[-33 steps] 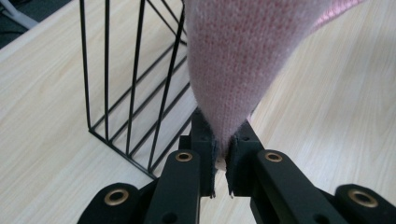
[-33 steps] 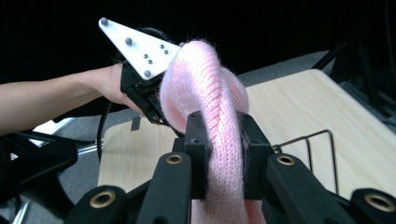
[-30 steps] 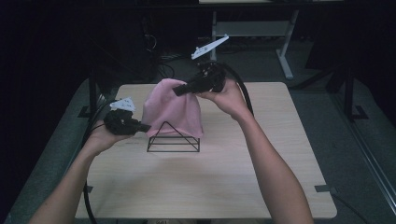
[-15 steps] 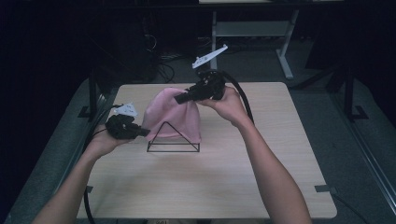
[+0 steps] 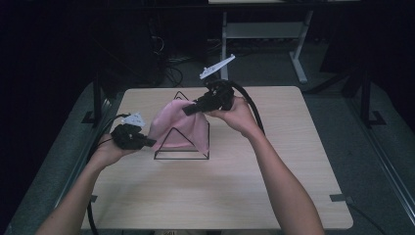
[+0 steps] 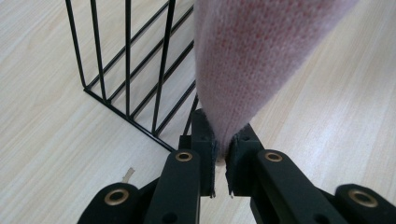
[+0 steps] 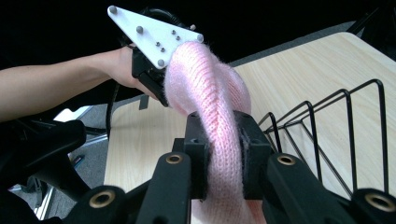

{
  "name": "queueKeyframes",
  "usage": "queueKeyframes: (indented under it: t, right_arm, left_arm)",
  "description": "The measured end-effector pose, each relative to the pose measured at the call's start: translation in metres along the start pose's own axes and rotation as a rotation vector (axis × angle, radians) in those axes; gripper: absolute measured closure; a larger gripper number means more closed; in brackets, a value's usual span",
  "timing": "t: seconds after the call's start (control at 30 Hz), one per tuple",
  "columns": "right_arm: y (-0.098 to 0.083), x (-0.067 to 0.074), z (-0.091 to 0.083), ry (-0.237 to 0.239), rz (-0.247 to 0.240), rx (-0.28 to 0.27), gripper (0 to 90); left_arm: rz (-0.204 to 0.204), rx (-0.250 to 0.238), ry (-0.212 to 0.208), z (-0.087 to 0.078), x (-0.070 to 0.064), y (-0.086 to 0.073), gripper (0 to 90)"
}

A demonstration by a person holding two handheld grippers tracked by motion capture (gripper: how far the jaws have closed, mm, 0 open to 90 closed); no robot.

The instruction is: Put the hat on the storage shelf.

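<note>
**A:** Start at the left. What have you got there?

**B:** My left gripper (image 5: 147, 142) sits low, near the left edge of the table (image 5: 274, 196), its jaws clenched on the lower corner of the pink knitted cloth (image 5: 178, 125). In the left gripper view the knit (image 6: 252, 60) rises up and away from my jaws, and the pads pinch just its tip between them.

**A:** And the wire thing next to it?

**B:** That's the black wire rack (image 5: 182, 155), a triangular frame standing on the table. In the left gripper view its bars (image 6: 128, 70) stand just left of the cloth, with the base rail on the wood. From above, the cloth drapes over the rack's ridge and hangs down its near face, covering most of it.

**A:** Moving right?

**B:** My right gripper (image 5: 191, 110) is higher, above the top of the rack, pointing left. Its jaws are also clamped on the cloth, at the upper edge. In the right gripper view a thick twisted roll of the knit (image 7: 219, 140) is squeezed between my pads, and it runs on to the left gripper (image 7: 154, 86) farther off. The rack's wires (image 7: 336, 126) lie to the right there.

**A:** So where is the cloth, in short?

**B:** Stretched between my two grippers, lying across the rack near the table's middle, towards the far side.
</note>
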State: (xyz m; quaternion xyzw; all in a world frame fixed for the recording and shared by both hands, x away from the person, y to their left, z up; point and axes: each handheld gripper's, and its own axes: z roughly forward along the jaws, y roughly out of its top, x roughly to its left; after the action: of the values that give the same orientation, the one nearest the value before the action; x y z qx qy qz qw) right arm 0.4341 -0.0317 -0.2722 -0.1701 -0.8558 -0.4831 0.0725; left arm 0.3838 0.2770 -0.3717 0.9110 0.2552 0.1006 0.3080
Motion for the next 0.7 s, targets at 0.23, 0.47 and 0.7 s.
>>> queueKeyframes:
  t: [0.23, 0.47, 0.7]
  right_arm:
    - [-0.007, -0.003, 0.007, 0.001, -0.002, 0.014, 76.8]
    - [-0.013, -0.004, 0.014, 0.003, 0.001, 0.025, 76.6]
    - [-0.020, -0.006, 0.020, -0.005, 0.003, 0.044, 75.5]
  left_arm:
    - [-0.023, 0.009, -0.014, 0.007, 0.001, -0.008, 83.6]
    - [-0.017, 0.029, -0.005, 0.012, 0.002, -0.012, 83.5]
    - [-0.014, 0.074, -0.003, 0.019, 0.004, -0.014, 83.4]
